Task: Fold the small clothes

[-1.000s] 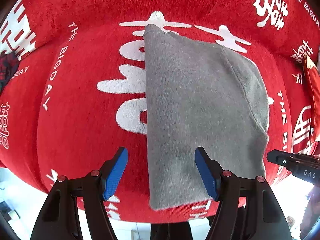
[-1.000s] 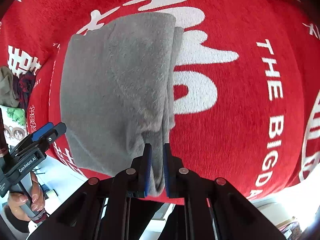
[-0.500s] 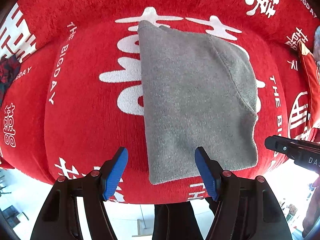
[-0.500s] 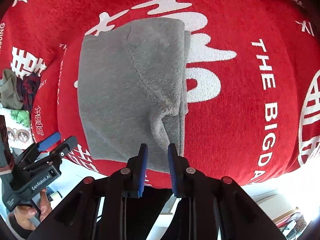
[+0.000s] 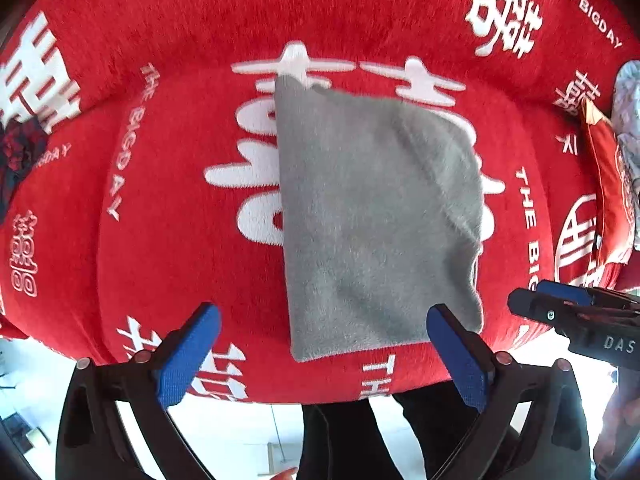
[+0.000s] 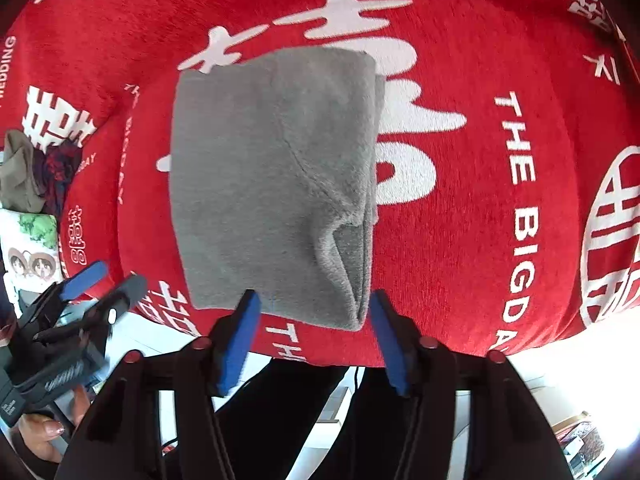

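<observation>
A folded grey fleece garment [image 5: 376, 216] lies flat on a red cushion with white lettering [image 5: 168, 240]. It also shows in the right wrist view [image 6: 272, 184], with its layered fold edges at the right side. My left gripper [image 5: 320, 344] is open and empty, just short of the garment's near edge. My right gripper [image 6: 314, 324] is open and empty, its blue pads apart either side of the near edge without touching it. The right gripper shows in the left wrist view [image 5: 552, 304], and the left gripper in the right wrist view [image 6: 104, 288].
Dark and olive clothes [image 6: 36, 176] are piled at the cushion's left end. A red and patterned fabric item [image 5: 612, 184] lies at the right end. A printed cartoon item [image 6: 32, 248] sits below the pile. The cushion's front edge drops to a bright floor.
My right gripper has let go of the garment's near edge and opened wide. Both grippers have pulled back a little toward the cushion's front edge. The garment now lies still.
</observation>
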A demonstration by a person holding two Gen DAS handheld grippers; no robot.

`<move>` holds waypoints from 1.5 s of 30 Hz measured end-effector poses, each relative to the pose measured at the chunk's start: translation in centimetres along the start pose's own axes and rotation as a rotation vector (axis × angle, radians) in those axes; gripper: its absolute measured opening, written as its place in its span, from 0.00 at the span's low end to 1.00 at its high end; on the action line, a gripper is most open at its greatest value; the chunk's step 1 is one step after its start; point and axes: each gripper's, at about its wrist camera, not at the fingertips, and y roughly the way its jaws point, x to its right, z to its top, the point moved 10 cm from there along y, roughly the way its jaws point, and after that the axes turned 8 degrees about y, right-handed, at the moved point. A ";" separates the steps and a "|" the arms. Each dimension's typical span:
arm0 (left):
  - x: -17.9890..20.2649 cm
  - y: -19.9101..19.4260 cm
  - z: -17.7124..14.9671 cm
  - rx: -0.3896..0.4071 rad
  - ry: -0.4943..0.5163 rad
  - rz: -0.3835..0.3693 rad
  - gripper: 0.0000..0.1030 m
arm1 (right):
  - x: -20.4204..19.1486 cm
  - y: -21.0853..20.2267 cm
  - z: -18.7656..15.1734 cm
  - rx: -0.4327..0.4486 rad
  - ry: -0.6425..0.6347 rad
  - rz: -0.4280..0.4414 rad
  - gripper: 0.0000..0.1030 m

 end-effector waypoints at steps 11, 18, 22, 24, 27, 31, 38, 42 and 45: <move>-0.3 -2.7 1.3 0.048 0.016 0.107 1.00 | -1.7 -3.6 0.5 0.123 -0.016 -0.040 1.00; -0.8 -3.3 1.3 0.046 -0.022 0.094 1.00 | -2.1 -4.1 0.0 0.120 -0.004 -0.074 1.00; -0.9 -3.4 0.9 0.020 -0.028 0.107 1.00 | -2.1 -4.2 0.1 0.124 -0.002 -0.100 1.00; -0.9 -3.2 0.7 -0.004 -0.025 0.101 1.00 | -2.1 -4.3 0.1 0.129 -0.004 -0.115 1.00; -1.0 -3.3 0.5 -0.016 -0.025 0.113 1.00 | -1.9 -4.6 0.4 0.142 -0.007 -0.149 1.00; -0.9 -3.4 0.4 -0.022 -0.005 0.124 1.00 | -1.7 -5.1 0.8 0.165 0.000 -0.170 1.00; -0.7 -3.5 0.5 -0.031 0.005 0.127 1.00 | -1.7 -5.5 1.1 0.171 -0.001 -0.185 1.00; -0.6 -3.7 0.7 -0.021 0.006 0.125 1.00 | -1.7 -5.6 1.1 0.172 -0.005 -0.187 1.00; -0.7 -3.8 0.9 -0.016 -0.004 0.128 1.00 | -1.8 -5.7 1.3 0.175 -0.007 -0.192 1.00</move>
